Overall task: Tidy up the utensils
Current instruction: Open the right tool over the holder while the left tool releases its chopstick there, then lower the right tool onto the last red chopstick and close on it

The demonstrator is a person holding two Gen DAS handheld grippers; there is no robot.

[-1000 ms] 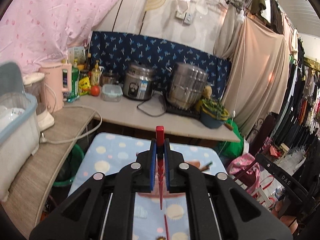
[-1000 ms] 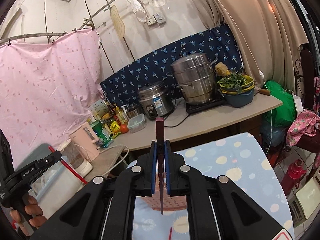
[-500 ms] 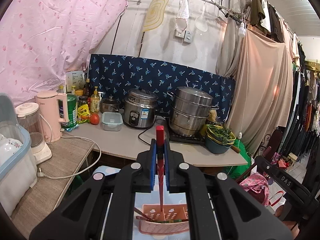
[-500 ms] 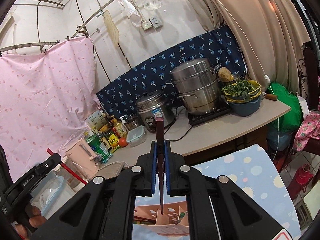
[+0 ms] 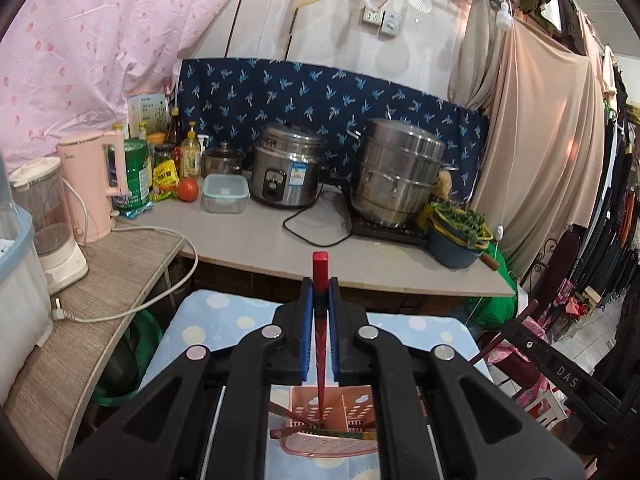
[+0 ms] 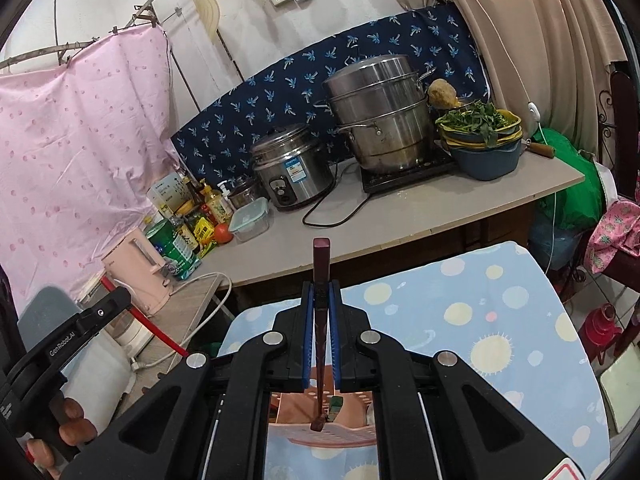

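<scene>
Both tongs are clenched, the left tongs [image 5: 319, 320] on a red chopstick [image 5: 320, 276], the right tongs [image 6: 321, 316] on a dark chopstick [image 6: 321, 264], over the pink holder [image 5: 352, 400] on the near table [image 6: 500, 320]; a tilted tip could catch its divider and miss.

Both wrist views: even, diffuse indoor light with soft, faint shadows. Strong fisheye distortion bows the counter edge [image 5: 360, 280] and the hanging rod [image 6: 80, 44]; black vignetting fills every corner. Focus stays sharp at centre, softening toward the rim. Mild glare marks the steel steamer pot [image 6: 380, 112] and the beige curtain [image 5: 572, 148]
</scene>
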